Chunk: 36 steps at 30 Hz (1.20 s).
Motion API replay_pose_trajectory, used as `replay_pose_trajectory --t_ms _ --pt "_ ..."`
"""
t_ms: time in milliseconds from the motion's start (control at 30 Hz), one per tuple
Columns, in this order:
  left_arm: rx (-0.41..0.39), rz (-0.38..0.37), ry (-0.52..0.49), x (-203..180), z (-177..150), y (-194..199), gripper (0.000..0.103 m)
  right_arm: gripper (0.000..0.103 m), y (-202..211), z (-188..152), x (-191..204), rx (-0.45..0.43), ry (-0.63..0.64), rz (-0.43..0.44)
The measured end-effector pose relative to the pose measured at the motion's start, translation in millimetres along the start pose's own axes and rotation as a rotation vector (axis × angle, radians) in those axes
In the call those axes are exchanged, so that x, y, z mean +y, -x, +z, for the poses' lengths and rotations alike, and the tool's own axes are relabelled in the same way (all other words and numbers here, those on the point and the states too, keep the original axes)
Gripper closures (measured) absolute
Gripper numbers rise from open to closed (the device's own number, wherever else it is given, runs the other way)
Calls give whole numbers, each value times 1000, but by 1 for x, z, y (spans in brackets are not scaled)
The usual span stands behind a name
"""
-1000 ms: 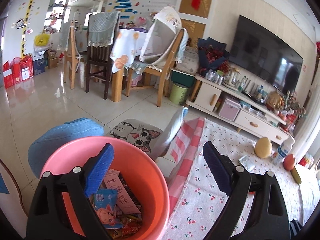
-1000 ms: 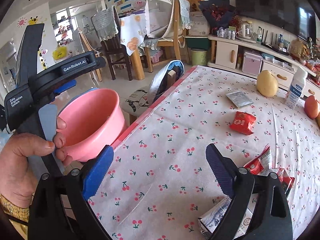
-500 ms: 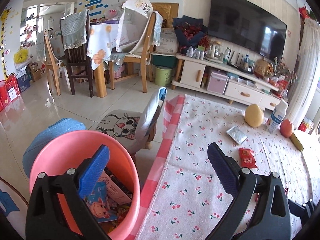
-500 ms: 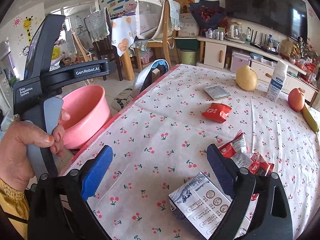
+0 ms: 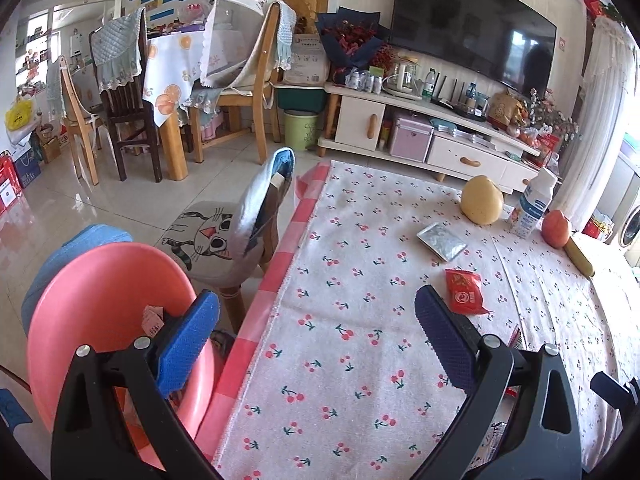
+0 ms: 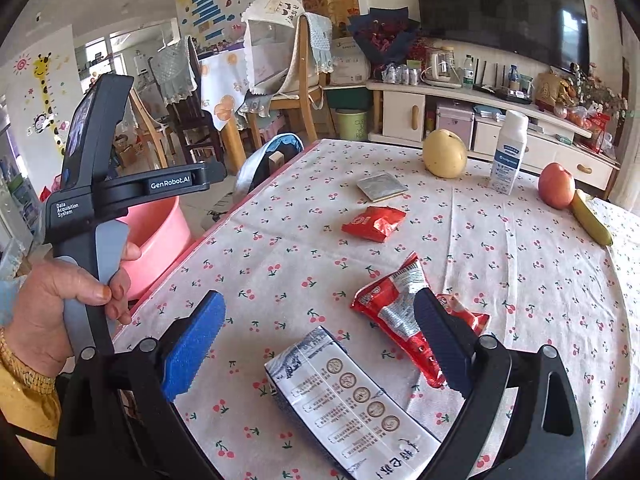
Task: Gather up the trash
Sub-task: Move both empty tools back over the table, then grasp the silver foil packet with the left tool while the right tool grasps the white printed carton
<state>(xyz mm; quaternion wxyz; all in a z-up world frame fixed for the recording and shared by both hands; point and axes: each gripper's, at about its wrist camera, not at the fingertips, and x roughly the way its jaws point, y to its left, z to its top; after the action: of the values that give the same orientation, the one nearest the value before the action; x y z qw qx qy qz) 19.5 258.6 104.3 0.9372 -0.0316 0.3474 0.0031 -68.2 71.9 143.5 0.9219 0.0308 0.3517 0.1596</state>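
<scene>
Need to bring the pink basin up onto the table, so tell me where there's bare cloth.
Bare: the near-left cherry-print tablecloth, between the pink-checked edge and the small red packet. Crowded: near-right, grey printed carton beside long red wrapper.

Upper right of the right wrist view: yellow pear (image 6: 445, 153), white bottle (image 6: 509, 153), red apple (image 6: 556, 185) and banana (image 6: 591, 217) stand on the cherry-print tablecloth (image 6: 280, 248). Apple and banana touch. Television (image 6: 500, 8) occupies the top right; wooden chair (image 6: 304, 80) top centre.
</scene>
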Motion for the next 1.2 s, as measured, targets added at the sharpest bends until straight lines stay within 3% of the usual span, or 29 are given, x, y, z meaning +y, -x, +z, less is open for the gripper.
replay_pose_trajectory --t_ms 267,533,767,900,1200 --pt "4 -44 -98 -42 -8 -4 4 9 9 -4 -34 -15 -64 -3" --pt "3 -43 -212 -80 -16 -9 4 9 11 -8 -62 -9 -89 -6" --pt "36 -131 -194 -97 -11 -22 4 9 7 -11 -88 8 -137 7" --pt "43 -198 -216 -111 2 -42 4 9 6 -10 -97 14 -164 36" --pt "142 -226 -470 -155 32 -124 4 9 2 -5 -105 44 -163 115"
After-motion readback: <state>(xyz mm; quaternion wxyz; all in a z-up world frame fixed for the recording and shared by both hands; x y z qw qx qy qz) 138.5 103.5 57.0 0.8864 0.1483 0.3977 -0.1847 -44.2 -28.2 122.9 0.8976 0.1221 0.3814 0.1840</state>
